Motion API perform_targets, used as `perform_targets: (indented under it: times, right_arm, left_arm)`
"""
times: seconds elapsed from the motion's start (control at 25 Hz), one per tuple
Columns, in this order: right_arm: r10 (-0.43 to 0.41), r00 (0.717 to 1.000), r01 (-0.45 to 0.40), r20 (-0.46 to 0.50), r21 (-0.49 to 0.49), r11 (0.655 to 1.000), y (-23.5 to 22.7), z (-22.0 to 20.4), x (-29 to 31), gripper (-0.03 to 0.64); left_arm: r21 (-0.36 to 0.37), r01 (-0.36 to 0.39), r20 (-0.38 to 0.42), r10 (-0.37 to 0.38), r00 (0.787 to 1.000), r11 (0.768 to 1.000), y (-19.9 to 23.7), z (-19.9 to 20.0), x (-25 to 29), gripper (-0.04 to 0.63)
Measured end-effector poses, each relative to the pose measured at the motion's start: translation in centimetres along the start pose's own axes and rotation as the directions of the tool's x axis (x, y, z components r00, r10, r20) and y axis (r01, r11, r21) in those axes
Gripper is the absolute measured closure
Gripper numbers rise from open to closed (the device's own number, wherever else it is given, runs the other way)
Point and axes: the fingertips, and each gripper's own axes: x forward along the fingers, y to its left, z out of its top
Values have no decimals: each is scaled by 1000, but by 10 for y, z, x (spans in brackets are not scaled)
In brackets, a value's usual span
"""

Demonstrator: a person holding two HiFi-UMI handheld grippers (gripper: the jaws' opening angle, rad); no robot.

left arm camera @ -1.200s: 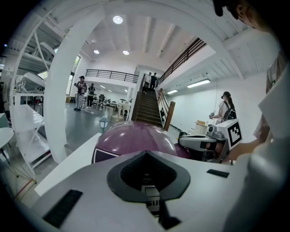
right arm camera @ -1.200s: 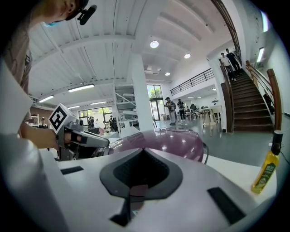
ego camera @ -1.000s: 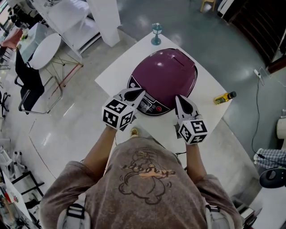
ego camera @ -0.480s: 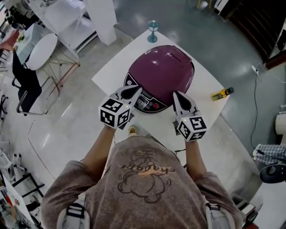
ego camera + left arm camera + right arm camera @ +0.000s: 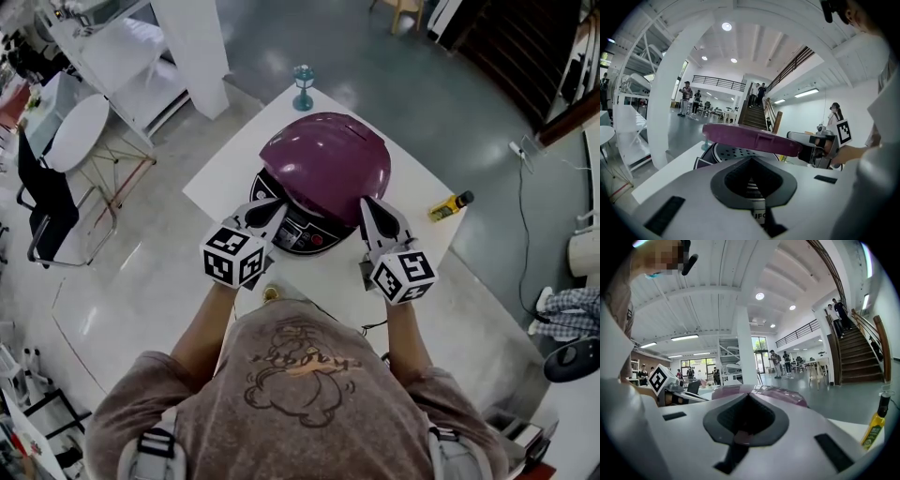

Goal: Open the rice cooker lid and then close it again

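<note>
The purple rice cooker lid [image 5: 325, 159] stands partly raised over its black base with the control panel [image 5: 302, 234], on a white table [image 5: 225, 155]. In the left gripper view the lid [image 5: 750, 138] hovers above a perforated inner plate [image 5: 736, 152]. My right gripper [image 5: 367, 202] is shut, its tip at the lid's front right edge; whether it touches I cannot tell. My left gripper [image 5: 278, 202] is shut with nothing in it, at the front left over the panel. In the right gripper view the lid [image 5: 783, 394] shows just beyond the shut jaws of the right gripper [image 5: 747, 397].
A blue stemmed glass [image 5: 302, 89] stands at the table's far corner. A yellow bottle [image 5: 448, 205] lies near the right edge. A white pillar [image 5: 192, 47] and chairs [image 5: 56, 178] stand off to the left. People stand far back in the hall.
The lid's front edge has come up, so the control panel and inner plate now show. My right gripper has risen with it. The left gripper has stayed about where it was.
</note>
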Motion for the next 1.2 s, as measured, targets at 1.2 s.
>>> perform_targets:
  times: [1.2]
  right_arm:
    - [-78, 986, 93, 145, -97, 991, -59, 97, 10, 615]
  left_arm:
    - [48, 127, 26, -128, 991, 991, -24, 35, 31, 575]
